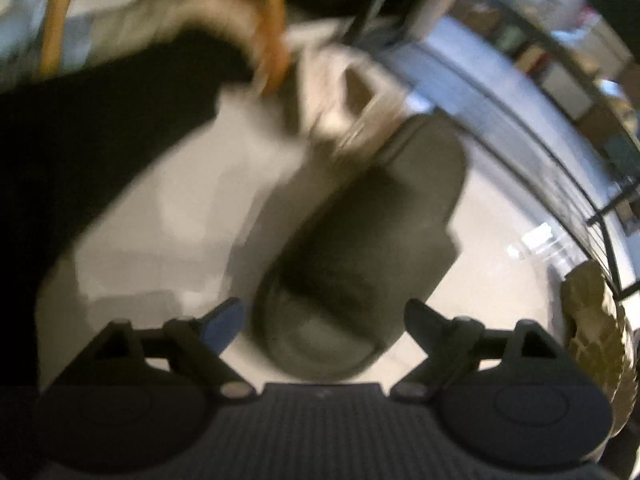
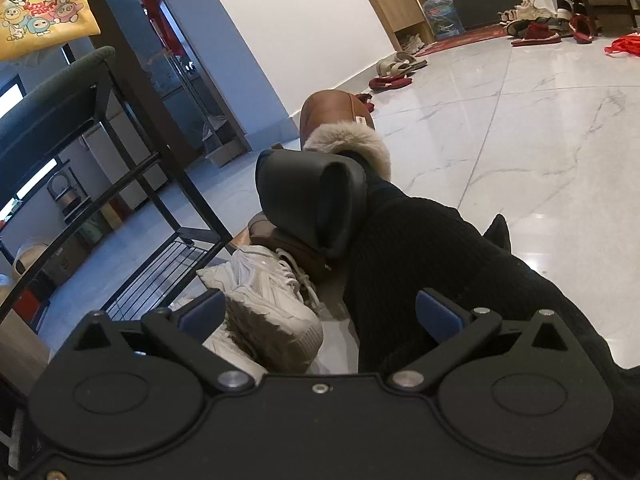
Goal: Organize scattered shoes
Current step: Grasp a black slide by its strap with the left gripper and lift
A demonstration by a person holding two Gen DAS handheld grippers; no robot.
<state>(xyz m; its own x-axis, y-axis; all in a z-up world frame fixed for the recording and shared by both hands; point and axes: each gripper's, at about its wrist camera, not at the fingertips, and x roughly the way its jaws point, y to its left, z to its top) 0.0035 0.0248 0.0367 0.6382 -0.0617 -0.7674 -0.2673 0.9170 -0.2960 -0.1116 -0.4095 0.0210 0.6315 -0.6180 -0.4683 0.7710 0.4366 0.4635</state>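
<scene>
Your right view shows glossy marble floor (image 2: 540, 128), a black wire shoe rack (image 2: 160, 280) and chunky white sneakers (image 2: 260, 300) beside it. Only your blurred left view shows a smooth dark slide sandal (image 1: 360, 248) lying on the floor before your released left tool (image 1: 324, 320). Your right tool (image 2: 320, 316) is spread too, holding nothing.

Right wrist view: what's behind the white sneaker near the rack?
Behind the white sneaker sits a brown shoe, with a black slide sandal over it. A black-clad leg covers the brown shoe's right side, so the rest is hidden.
</scene>
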